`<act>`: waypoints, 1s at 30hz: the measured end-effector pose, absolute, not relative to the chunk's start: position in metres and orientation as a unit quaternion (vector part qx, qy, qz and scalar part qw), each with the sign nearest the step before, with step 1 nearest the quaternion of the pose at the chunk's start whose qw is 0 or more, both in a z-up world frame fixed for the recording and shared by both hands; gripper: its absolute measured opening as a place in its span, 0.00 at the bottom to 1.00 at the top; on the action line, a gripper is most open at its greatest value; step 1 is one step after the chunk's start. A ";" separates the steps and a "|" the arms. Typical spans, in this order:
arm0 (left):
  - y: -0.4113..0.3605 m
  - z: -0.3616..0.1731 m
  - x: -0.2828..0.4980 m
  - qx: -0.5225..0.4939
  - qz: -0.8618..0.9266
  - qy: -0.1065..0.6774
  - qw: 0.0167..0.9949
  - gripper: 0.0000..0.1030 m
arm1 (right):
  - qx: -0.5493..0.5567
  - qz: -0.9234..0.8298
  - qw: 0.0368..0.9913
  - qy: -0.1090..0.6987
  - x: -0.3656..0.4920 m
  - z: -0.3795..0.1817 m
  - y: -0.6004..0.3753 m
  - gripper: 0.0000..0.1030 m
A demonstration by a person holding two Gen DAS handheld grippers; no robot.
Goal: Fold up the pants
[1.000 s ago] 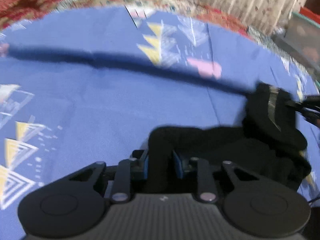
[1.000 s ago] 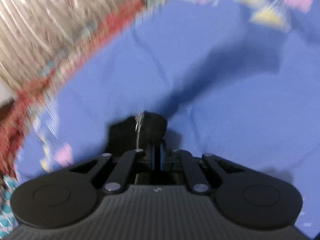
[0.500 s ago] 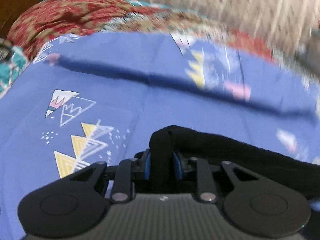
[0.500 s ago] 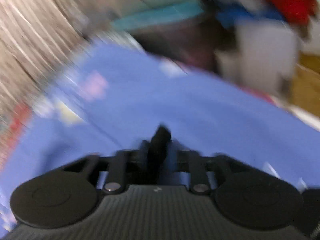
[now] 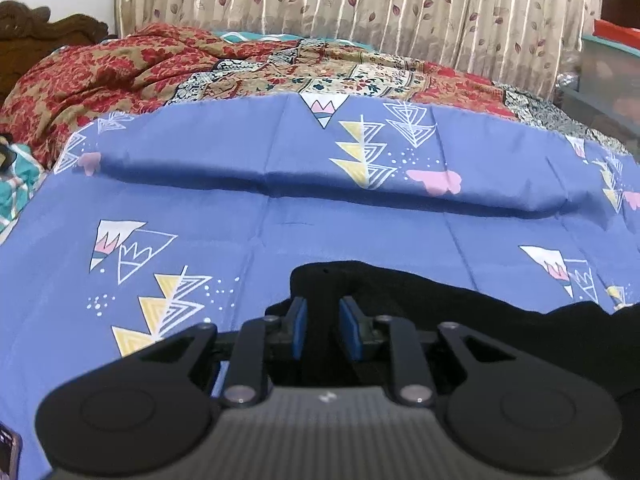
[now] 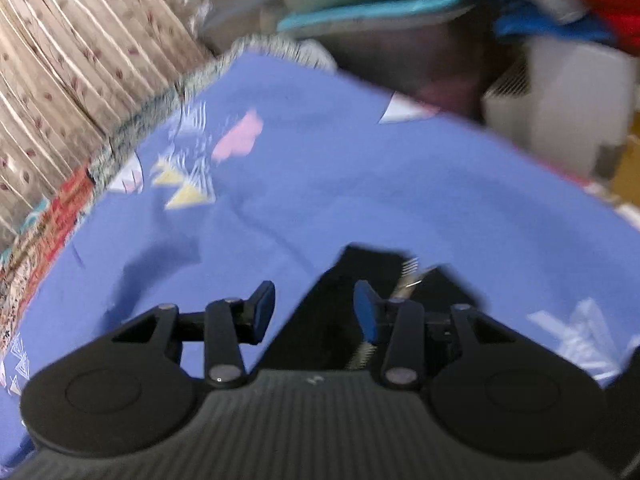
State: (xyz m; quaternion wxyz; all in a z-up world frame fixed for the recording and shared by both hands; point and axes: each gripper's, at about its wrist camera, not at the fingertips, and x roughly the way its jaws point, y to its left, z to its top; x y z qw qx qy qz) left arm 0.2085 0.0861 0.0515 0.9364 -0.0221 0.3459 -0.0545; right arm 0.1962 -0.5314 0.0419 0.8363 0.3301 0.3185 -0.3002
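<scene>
**Pants half handled, fold unfinished**

Left view: left tool (image 5: pixel 323 322) clamps a bunch of black pants (image 5: pixel 460 320) on the blue bedsheet (image 5: pixel 320 220).

Right view: right tool (image 6: pixel 314 312) has just been opening, jaws apart, pants (image 6: pixel 320 320) lying loose between them. Folding looks incomplete.

No legible text, label, brand or number anywhere in either wrist view.

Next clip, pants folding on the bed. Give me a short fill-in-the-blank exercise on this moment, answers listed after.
1. The left hand-held gripper is shut on the ____ pants.
2. The right hand-held gripper has just been opening; its pads do not press the ____.
3. The pants lie on a ____ bedsheet printed with triangles.
4. Behind the bed hangs a striped, leaf-patterned ____.

Missing words: black; pants; blue; curtain
</scene>
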 end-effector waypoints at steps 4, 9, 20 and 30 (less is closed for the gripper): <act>0.084 0.051 0.207 -0.026 -0.055 0.346 0.936 0.15 | 0.357 -0.360 0.783 0.360 0.239 0.002 -0.548 0.51; 0.079 0.046 0.212 -0.014 -0.061 0.350 0.935 0.03 | 0.327 -0.373 0.788 0.364 0.243 -0.004 -0.549 0.07; 0.108 0.075 0.161 -0.074 -0.025 0.276 0.958 0.02 | 0.476 -0.225 0.838 0.144 0.050 0.093 -0.565 0.07; 0.141 0.068 0.099 -0.076 -0.037 0.335 0.938 0.03 | 0.491 -0.382 0.758 0.197 -0.175 0.020 -0.538 0.08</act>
